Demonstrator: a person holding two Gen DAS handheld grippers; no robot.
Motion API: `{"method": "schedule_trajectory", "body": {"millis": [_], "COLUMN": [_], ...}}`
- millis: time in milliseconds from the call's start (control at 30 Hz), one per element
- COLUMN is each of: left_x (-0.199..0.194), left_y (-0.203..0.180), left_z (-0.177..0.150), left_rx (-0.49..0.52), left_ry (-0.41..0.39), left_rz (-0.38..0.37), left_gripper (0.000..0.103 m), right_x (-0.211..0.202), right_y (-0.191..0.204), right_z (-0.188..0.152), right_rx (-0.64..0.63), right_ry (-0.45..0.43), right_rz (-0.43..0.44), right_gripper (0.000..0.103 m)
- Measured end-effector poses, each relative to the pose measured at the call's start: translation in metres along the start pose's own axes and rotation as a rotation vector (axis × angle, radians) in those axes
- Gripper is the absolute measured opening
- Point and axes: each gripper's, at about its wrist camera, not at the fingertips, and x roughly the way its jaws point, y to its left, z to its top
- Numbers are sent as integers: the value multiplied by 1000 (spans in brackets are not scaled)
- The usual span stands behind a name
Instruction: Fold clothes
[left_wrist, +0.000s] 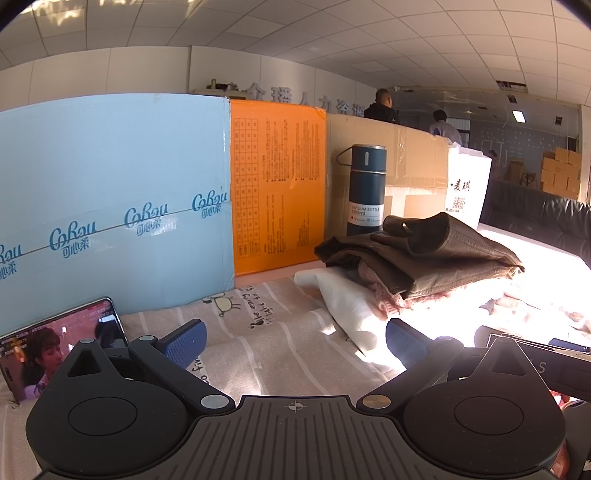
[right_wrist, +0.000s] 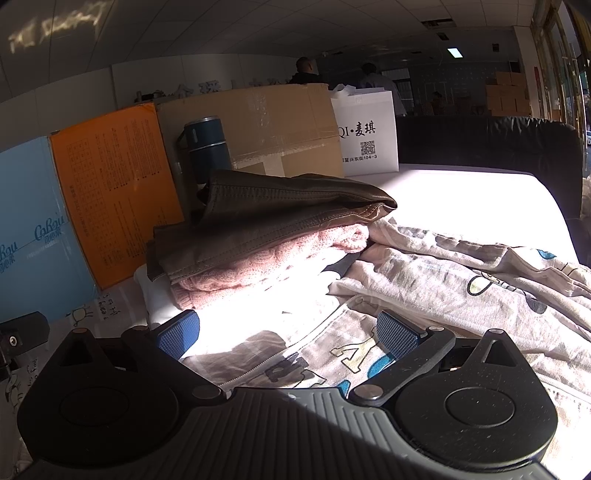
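Phone (left_wrist: 62, 347) partly behind the left gripper (left_wrist: 295, 341); sunlit garment (left_wrist: 517, 306) details blown out.

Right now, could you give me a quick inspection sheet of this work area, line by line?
Surface: striped cartoon-print sheet, part in harsh sunlight.
Job's things: folded stack with brown leather garment on pink knit sweater; unfolded printed garment spread beside it.
Clutter: blue vacuum bottle behind the stack; phone playing video.
Grippers: left gripper open, empty; right gripper open above the printed garment.
Cables: nothing seen.
Surroundings: blue carton, orange carton, cardboard box, white paper bag, two people beyond.
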Motion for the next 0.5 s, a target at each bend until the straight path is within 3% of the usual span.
{"method": "schedule_trajectory", "body": {"millis": [500], "left_x": [-1], "left_y": [0], "left_z": [0], "left_rx": [0], "left_ry": [-1], "left_rz": [0], "left_gripper": [103], "right_x": [-1], "right_y": [0], "right_z": [0], "right_rx": [-2], "right_ry": [-2], "right_rz": [-1], "right_gripper": [103]}}
